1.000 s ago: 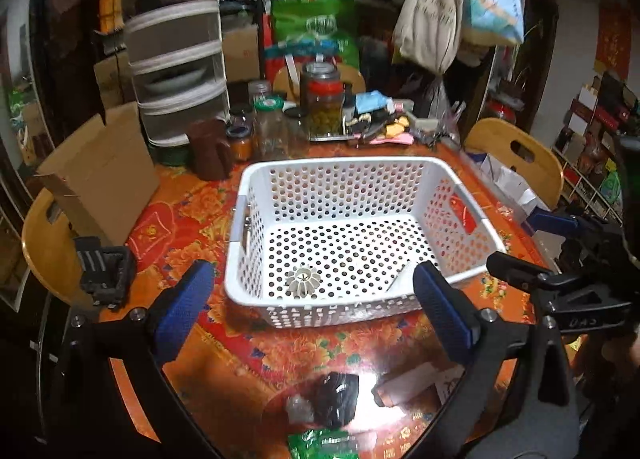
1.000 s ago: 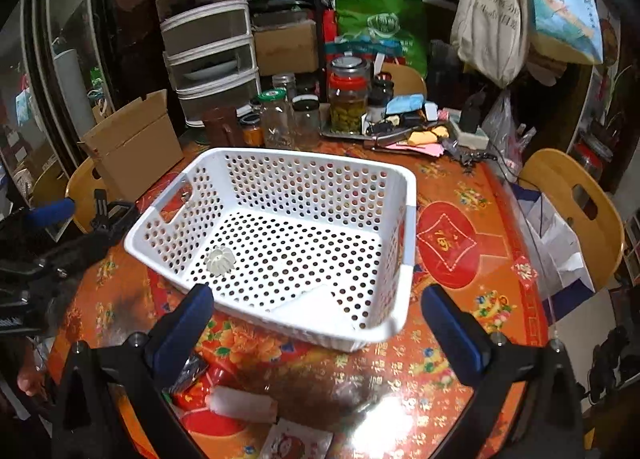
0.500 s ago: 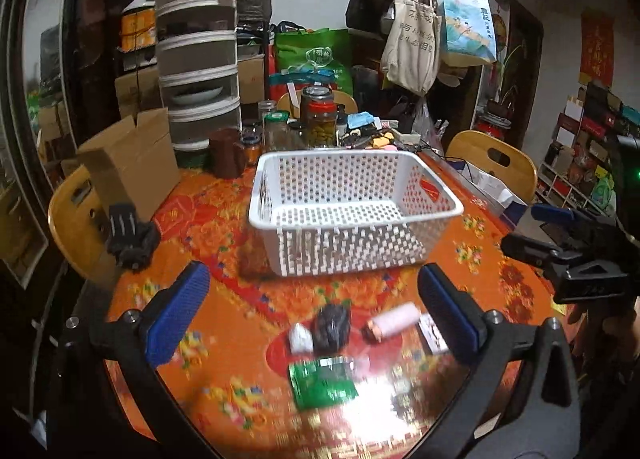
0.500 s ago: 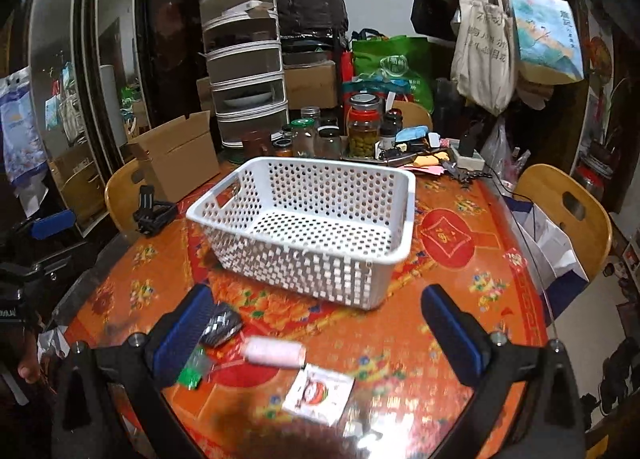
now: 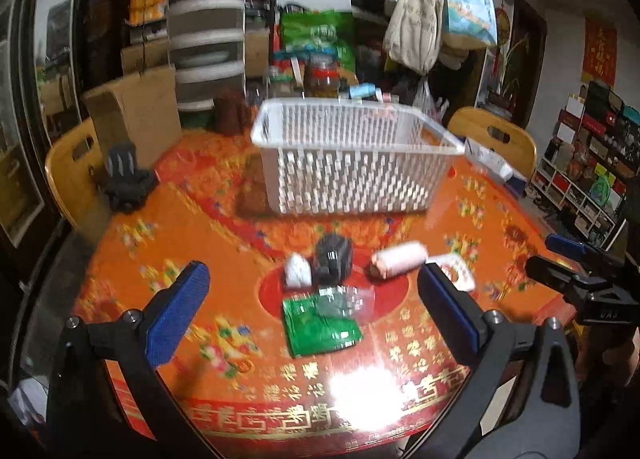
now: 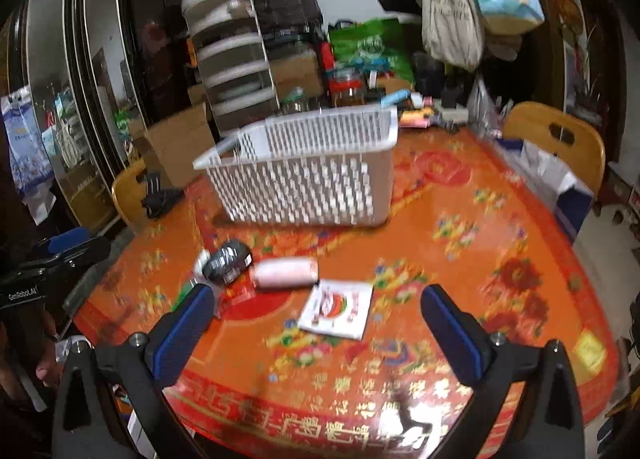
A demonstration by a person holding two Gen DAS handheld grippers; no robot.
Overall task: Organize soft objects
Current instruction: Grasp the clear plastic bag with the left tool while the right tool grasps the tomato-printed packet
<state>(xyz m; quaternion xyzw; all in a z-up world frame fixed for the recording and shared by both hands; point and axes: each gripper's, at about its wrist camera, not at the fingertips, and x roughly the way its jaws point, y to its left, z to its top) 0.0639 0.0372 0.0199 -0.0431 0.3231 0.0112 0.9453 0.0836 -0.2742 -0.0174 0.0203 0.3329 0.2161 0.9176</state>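
A white perforated basket (image 5: 352, 163) (image 6: 308, 175) stands on the orange patterned table. In front of it lie a pink roll (image 5: 398, 259) (image 6: 286, 273), a black bundle (image 5: 334, 257) (image 6: 226, 263), a small white packet (image 5: 298, 271), a green packet (image 5: 320, 325) and a white printed sachet (image 6: 338, 309). My left gripper (image 5: 314, 311) is open and empty, hovering near the green packet. My right gripper (image 6: 320, 329) is open and empty, near the white sachet. Each gripper shows at the other view's edge.
Jars (image 5: 320, 77), a cardboard box (image 5: 136, 115) and a grey drawer stack (image 5: 206, 43) stand behind the basket. A black clamp (image 5: 126, 183) lies at the table's left. Wooden chairs (image 5: 496, 139) (image 6: 560, 139) ring the table. Bags hang at the back right.
Both grippers have pulled back and dropped lower from above the basket. The small items in front of the basket now lie between the fingers. Both stay open.
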